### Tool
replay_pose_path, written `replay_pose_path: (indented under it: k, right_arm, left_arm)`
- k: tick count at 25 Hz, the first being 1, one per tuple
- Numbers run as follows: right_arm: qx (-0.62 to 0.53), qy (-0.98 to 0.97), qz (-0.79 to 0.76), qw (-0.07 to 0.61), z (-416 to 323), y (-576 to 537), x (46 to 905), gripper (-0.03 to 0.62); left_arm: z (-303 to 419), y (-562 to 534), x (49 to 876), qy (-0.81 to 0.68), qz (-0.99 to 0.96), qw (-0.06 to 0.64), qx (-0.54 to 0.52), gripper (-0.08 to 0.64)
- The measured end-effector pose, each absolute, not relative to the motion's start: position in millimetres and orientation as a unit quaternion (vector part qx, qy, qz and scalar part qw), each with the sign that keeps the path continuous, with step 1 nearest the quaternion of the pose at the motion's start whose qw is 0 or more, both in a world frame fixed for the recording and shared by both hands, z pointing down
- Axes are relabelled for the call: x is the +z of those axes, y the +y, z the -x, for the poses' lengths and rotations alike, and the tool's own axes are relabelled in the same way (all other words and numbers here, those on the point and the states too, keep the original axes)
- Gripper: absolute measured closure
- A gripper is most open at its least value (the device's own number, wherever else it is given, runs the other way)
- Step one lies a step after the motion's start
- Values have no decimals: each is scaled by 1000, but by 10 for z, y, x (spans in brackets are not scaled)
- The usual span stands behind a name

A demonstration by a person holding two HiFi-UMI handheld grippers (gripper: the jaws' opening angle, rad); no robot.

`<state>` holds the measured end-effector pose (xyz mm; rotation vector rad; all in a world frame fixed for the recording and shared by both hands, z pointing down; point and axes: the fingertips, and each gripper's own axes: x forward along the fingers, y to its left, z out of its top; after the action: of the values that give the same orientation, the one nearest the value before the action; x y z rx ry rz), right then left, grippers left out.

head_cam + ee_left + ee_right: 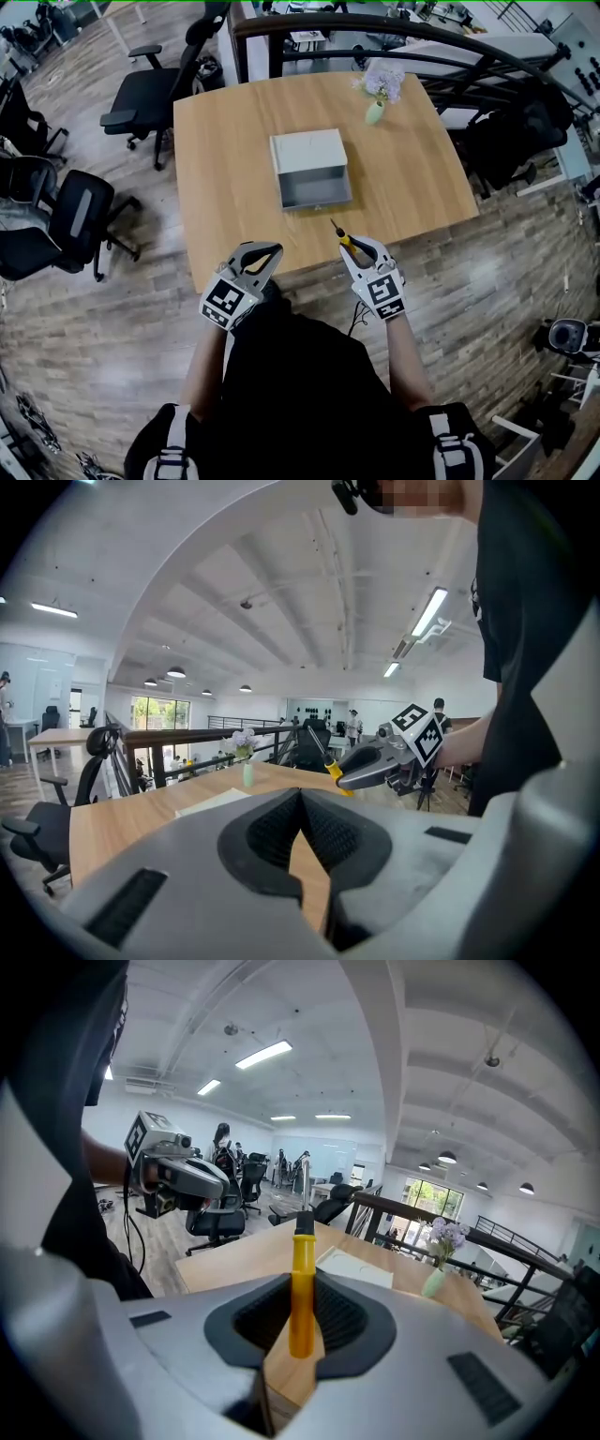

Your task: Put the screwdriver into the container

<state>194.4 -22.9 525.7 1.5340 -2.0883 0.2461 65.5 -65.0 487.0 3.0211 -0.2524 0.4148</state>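
A screwdriver (341,236) with a yellow handle and a dark shaft is held in my right gripper (361,248), shut on the handle (303,1288); its tip points up and away toward the table. The grey open box container (310,167) sits in the middle of the wooden table (225,187), beyond both grippers. My left gripper (259,257) hovers over the table's near edge, shut with nothing between its jaws. From the left gripper view, the right gripper (380,758) and the screwdriver (330,762) show to the right.
A small green vase of pale flowers (379,91) stands at the table's far right. Black office chairs (141,98) stand left of the table on the wood floor. A dark railing (394,37) runs behind the table.
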Motion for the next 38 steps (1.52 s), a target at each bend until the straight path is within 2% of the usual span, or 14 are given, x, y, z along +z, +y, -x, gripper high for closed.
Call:
replay_pose_path:
  k: [19, 27, 38]
  right_arm:
    - [112, -778, -546, 289, -1817, -1247, 5597, 505]
    - [105, -820, -463, 320, -1822, -1703, 5908, 505]
    - [165, -863, -339, 336, -1998, -2187, 6351, 505]
  left_arm:
    - [-376, -1663, 5104, -112, -980, 76, 145, 538]
    - [-439, -2016, 5184, -195, -968, 91, 126, 538]
    - [-644, -2234, 5323, -294, -934, 141, 146, 538]
